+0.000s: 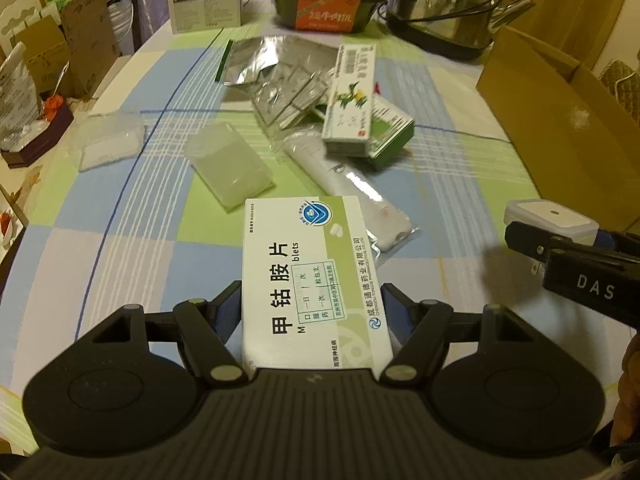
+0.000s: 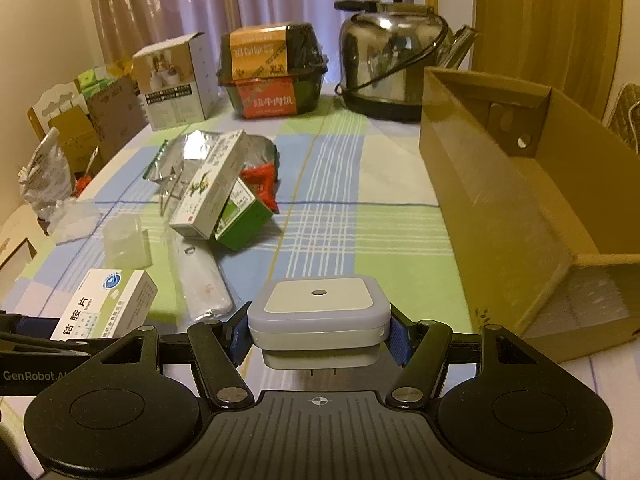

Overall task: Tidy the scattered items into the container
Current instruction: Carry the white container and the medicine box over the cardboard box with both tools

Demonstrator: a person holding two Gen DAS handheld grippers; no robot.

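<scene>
both grippers are loaded: the left gripper (image 1: 312, 312) clamps a white medicine box (image 1: 312, 276), the right gripper (image 2: 318, 336) pinches a small white night light (image 2: 319, 320), both above the table's near edge. next, carry each to the open cardboard box (image 2: 532, 216) along the right edge and release inside.

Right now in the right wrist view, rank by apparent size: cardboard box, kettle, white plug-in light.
1. cardboard box
2. kettle
3. white plug-in light, though it sits nearest the camera, so it looks enlarged.
</scene>
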